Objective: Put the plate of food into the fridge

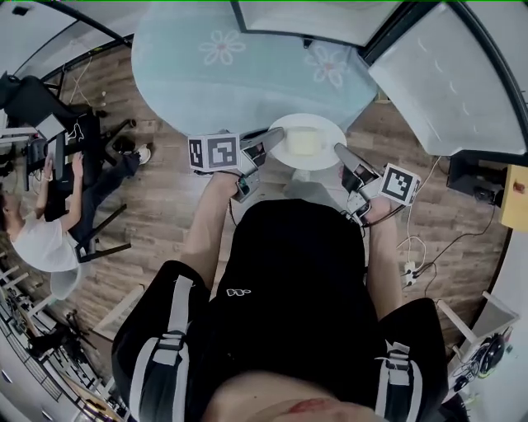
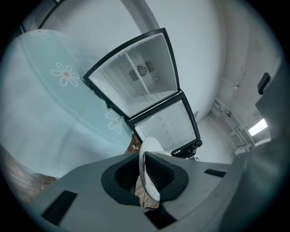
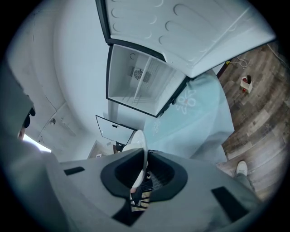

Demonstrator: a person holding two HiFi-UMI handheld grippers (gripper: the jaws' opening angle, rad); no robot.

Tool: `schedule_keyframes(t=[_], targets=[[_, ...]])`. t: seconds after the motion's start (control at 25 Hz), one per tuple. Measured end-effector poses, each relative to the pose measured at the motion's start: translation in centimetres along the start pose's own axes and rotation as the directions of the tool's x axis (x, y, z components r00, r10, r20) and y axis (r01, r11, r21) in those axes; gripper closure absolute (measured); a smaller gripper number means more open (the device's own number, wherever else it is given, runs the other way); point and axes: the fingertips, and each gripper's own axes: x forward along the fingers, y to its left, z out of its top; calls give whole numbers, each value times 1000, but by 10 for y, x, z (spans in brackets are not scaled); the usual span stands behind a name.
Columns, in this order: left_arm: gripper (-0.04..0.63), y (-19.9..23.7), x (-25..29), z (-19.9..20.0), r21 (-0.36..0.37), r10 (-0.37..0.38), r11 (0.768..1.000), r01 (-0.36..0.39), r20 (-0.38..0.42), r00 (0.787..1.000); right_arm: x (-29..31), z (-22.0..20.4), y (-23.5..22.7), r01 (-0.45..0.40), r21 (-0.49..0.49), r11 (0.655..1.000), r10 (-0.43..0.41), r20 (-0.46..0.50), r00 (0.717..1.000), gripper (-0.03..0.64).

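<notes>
A white plate (image 1: 307, 142) with pale yellow food (image 1: 304, 143) is held level in front of me, over the wood floor. My left gripper (image 1: 275, 142) is shut on its left rim and my right gripper (image 1: 341, 152) is shut on its right rim. In the left gripper view the plate's edge (image 2: 147, 168) is pinched between the jaws; the right gripper view shows the same with the rim (image 3: 140, 152). The fridge (image 1: 309, 16) stands ahead with its white compartment (image 2: 138, 74) open and its door (image 1: 450, 78) swung out to the right.
A pale blue rug with flowers (image 1: 223, 62) lies between me and the fridge. A person sits at a desk (image 1: 41, 231) at the far left, beside a dark chair (image 1: 99, 239). Cables and a power strip (image 1: 410, 268) lie on the floor at the right.
</notes>
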Motion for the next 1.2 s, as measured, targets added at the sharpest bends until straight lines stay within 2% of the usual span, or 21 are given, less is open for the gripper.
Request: schedule_keyframes(t=[0.2,0.32,0.48,0.6,0.72,0.84,1.2], targets=[[568,1,20,25,-15,6,1000,-5,57,998,13,41,1,-59,-65,996,58,-16,998,581],[559,9,21,37,-43,29,999,-25,87,996,25,45,7,-101,-26,995,100,-25,995,580],[560,17,32,57,-32,31,999,-29,76,997,33,70,-10,-37,-79,996,34,-40,999,581],[558,29,40,87,-23,55,998,-53,85,995,54,93,-8,-44,-83,996,42,-26,999,581],[556,39,53,107,-24,77,997,-75,77,994,66,111,-14,-14,-78,997,14,-4,1000,580],[557,43,64,137,-7,71,997,-71,73,995,80,138,-14,-4,-73,997,6,25,1000,581],[554,90,86,190,-70,84,994,-79,72,994,134,184,-34,77,-65,995,-73,61,995,584]])
